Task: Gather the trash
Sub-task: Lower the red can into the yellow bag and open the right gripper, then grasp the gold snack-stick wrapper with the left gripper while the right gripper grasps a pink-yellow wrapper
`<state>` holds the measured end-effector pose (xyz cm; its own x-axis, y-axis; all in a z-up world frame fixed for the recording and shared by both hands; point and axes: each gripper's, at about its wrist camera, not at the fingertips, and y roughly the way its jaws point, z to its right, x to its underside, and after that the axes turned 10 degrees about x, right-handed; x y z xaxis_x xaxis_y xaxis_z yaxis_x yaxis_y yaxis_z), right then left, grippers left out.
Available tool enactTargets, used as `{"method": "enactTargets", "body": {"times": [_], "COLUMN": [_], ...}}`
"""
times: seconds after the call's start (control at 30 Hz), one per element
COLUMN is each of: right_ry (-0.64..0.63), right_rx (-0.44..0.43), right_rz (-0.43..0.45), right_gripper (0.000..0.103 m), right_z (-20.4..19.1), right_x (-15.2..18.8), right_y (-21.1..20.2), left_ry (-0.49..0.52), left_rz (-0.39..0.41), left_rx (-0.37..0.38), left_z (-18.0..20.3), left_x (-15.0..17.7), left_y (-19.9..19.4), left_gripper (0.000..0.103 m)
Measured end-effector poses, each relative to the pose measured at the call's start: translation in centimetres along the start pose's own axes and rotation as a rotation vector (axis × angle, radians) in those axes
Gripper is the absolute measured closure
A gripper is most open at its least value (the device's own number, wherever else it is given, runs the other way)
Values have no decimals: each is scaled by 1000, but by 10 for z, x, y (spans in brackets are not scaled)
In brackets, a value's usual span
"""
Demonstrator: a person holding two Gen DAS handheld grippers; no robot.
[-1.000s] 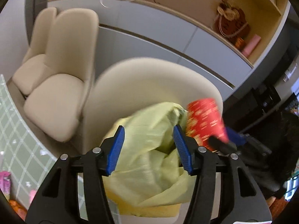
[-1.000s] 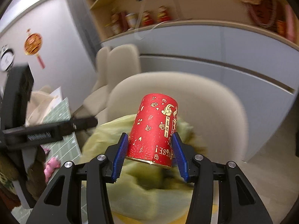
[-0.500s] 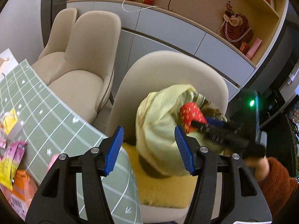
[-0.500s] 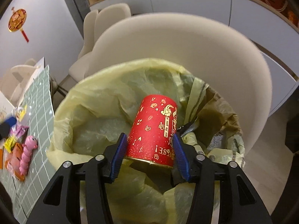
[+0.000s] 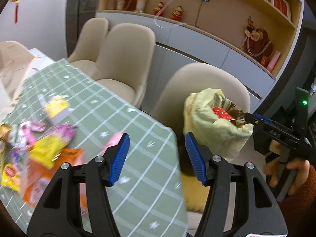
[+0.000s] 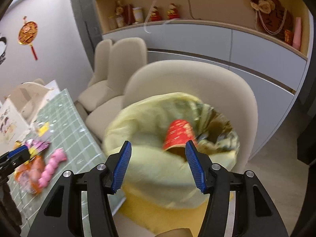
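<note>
A yellow trash bag [image 6: 158, 167] stands open on a beige chair [image 6: 187, 79]. A red paper cup [image 6: 178, 134] lies loose in the bag's mouth, beyond my right gripper [image 6: 158, 144]. The jaws of that gripper are opening and the pads touch nothing. My left gripper [image 5: 157, 136] hangs open over the corner of the green checked tablecloth [image 5: 118, 114], empty. Several snack wrappers [image 5: 47, 152] lie scattered on the cloth to its left. From the left wrist view the bag [image 5: 213, 136], the cup [image 5: 222, 112] and the right gripper [image 5: 250, 117] appear at the right.
A pink caterpillar toy [image 6: 52, 165] lies near the table edge among the wrappers. Two more beige chairs [image 5: 122, 59] stand behind the table. A white paper bag [image 5: 11, 63] sits at the far left. Grey cabinets and shelves line the back wall.
The right gripper let go of the red cup, which now rests in the bag, and drew back. The left gripper swung left, away from the bag, to above the table.
</note>
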<state>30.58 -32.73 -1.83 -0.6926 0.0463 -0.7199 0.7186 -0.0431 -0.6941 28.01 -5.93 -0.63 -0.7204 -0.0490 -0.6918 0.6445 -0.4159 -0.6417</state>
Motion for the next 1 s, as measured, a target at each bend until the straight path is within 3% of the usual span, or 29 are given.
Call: {"method": "enactTargets", "body": {"times": [0.2, 0.47, 0.63, 0.83, 1.0], "right_ry": [4, 25, 6, -38, -26], "right_rx": [-26, -31, -36, -20, -43], "right_rz": [68, 24, -19, -40, -62], "right_gripper": [49, 49, 49, 49, 49], "right_z": [-63, -139, -185, -225, -241], "right_x": [29, 79, 110, 126, 118], "right_y": [-54, -92, -103, -111, -102], "left_ry": [-7, 39, 49, -26, -31], "left_rz": [36, 70, 89, 77, 20], "left_rx": [-40, -83, -108, -122, -150], "left_z": [-46, -117, -185, -271, -315], "left_x": [34, 71, 82, 72, 53], "left_y": [-70, -139, -170, -178, -152], "left_gripper": [44, 44, 44, 44, 44]}}
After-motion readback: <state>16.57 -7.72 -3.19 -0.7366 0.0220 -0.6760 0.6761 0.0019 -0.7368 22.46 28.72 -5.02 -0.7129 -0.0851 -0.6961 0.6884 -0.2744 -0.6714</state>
